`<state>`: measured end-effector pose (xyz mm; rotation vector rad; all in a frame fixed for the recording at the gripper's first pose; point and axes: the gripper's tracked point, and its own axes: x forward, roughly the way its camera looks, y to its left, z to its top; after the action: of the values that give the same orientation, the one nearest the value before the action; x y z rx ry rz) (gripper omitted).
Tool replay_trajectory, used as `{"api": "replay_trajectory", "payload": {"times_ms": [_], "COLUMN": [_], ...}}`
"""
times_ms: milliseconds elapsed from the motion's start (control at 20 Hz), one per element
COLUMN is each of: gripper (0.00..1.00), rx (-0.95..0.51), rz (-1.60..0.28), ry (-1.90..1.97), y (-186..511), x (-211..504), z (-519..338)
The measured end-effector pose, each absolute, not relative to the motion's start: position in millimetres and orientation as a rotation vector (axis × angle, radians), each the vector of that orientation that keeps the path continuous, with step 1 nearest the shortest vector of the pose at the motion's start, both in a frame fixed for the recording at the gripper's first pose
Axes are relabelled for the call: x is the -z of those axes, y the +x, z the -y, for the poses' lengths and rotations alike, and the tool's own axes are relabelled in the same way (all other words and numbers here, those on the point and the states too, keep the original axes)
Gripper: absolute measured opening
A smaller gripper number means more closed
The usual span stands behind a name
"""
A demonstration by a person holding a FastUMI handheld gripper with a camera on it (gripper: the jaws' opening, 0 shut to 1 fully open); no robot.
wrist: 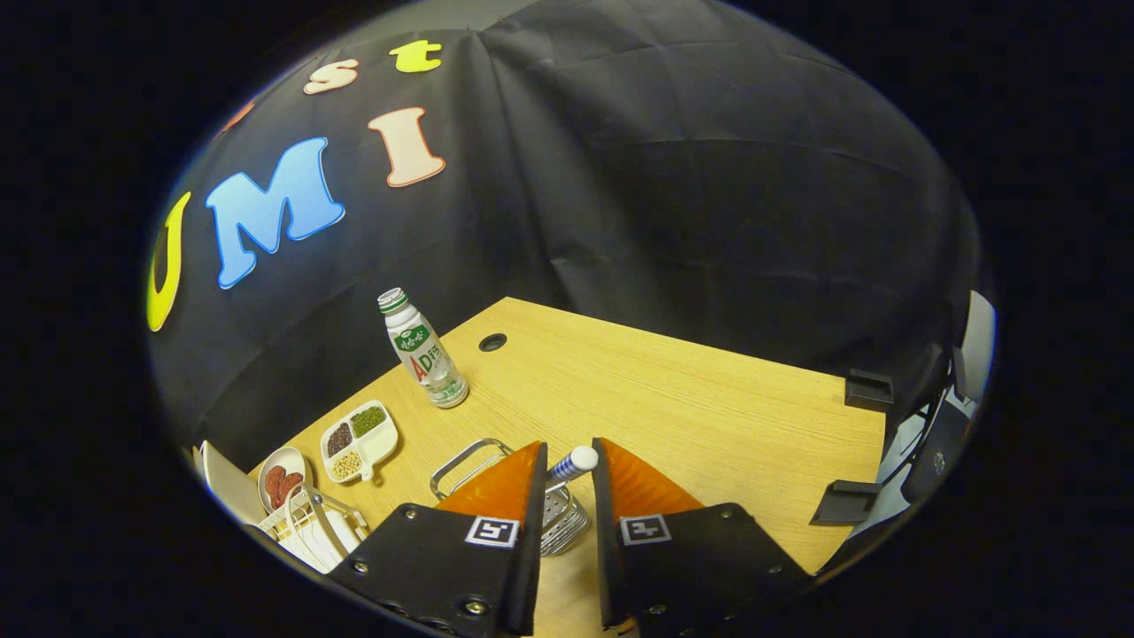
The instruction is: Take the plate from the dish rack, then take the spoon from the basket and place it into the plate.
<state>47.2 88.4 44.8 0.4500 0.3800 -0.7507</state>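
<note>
Between the fingers of the gripper stands the spoon, its rounded handle end poking up out of the wire basket just below them. The jaws stand a little apart on either side of the handle; whether both already press on it I cannot tell. The dish rack sits at about eight o'clock from the basket, a pale plate at its far side — whether that plate is still slotted in the rack is unclear. At ten o'clock lie a small dish of red pieces and a divided tray of beans, with a bottle beyond. To do this step well, centre the handle, close squarely — then lift straight up so the spoon clears the wire without tipping the basket.
</note>
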Motion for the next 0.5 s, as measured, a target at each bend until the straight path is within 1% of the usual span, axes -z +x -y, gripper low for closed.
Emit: {"api": "replay_trajectory", "payload": {"times_ms": [50,100,200,250,300,500], "gripper": [0.27,0.17,0.16,0.15,0.05,0.05], "rx": [0.699,0.7,0.67,0.634,0.637,0.603], "rz": [-0.329,-0.332,-0.334,-0.298,-0.331,-0.349], "ry": [0.469,0.462,0.43,0.418,0.384,0.316], "y": [58.3,64.0,70.4,82.0,86.7,96.1], "x": [-56.9,-63.9,-65.9,-77.0,-74.0,-87.0], "z": [-95.2,-96.7,-101.5,-108.9,-107.4,-121.3]}}
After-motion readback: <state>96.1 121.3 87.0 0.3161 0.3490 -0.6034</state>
